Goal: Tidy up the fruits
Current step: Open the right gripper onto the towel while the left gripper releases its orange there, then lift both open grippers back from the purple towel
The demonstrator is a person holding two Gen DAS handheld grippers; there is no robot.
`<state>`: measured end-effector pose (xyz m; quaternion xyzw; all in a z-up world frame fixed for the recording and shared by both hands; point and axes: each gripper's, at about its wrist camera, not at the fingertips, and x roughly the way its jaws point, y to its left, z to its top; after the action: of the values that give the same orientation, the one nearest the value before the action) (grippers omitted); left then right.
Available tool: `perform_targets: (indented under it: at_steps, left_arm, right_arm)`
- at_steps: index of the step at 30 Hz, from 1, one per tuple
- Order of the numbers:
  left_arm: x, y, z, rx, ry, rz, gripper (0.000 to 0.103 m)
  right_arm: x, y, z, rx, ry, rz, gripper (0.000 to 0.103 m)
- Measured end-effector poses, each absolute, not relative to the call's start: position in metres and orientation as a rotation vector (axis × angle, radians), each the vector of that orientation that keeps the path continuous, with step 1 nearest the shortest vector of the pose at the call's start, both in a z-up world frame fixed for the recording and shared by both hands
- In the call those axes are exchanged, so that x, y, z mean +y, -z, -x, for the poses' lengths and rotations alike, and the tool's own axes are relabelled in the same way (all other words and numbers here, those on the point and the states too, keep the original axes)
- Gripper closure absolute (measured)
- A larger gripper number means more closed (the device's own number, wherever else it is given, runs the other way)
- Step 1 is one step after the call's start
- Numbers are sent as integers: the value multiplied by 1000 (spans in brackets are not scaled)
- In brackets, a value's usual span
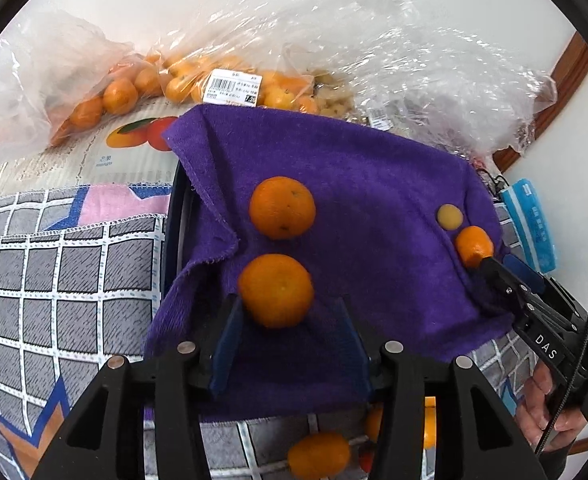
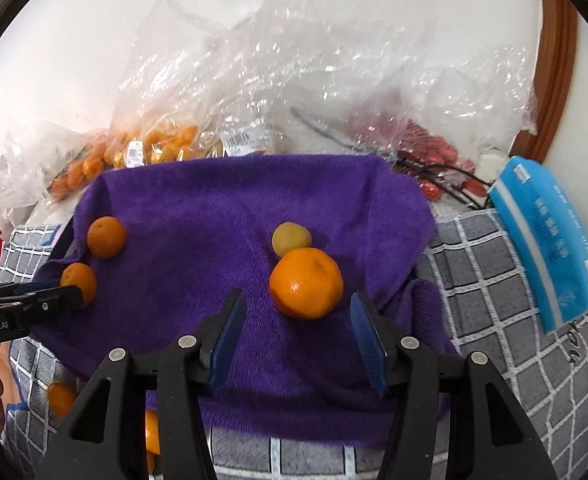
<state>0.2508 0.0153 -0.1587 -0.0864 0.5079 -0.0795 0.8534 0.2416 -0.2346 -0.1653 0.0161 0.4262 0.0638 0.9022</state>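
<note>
A purple towel (image 1: 373, 184) holds two tangerines on its left and a tangerine with a small yellow fruit on its right. In the left wrist view my left gripper (image 1: 288, 304) is open around the nearer left tangerine (image 1: 276, 290), with a gap at the right pad; the other tangerine (image 1: 282, 207) lies beyond it. In the right wrist view my right gripper (image 2: 295, 300) is open, and the right tangerine (image 2: 305, 284) rests on the towel (image 2: 214, 216) between its fingertips, clear of both. The yellow fruit (image 2: 292, 239) touches that tangerine from behind.
Clear plastic bags of tangerines (image 1: 122, 96) and of red fruit (image 2: 425, 152) are heaped behind the towel. A blue tissue pack (image 2: 549, 240) lies to the right. Loose tangerines (image 1: 318, 454) sit on the grey checked cloth (image 1: 54, 280) near me. A hand (image 1: 545, 408) grips the right tool.
</note>
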Motion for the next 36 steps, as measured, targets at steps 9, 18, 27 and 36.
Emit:
perform_targets:
  at_steps: [9,18,27,36]
  left_arm:
    - [19,123,-219,1001,164,181,57]
    - [28,95,-175,943,152,204,57]
    - [23,73,-132,881,174,177,57]
    - [18,55,-95,845,199,170,57]
  right_arm:
    - [-237,134,-210,828,-136,-45,49]
    - [-229,103,-171,786,-149,-45,49]
    - [-229,79,-134,780,-165,-70,49]
    - [-226,68,-102,779,-204,-63,49]
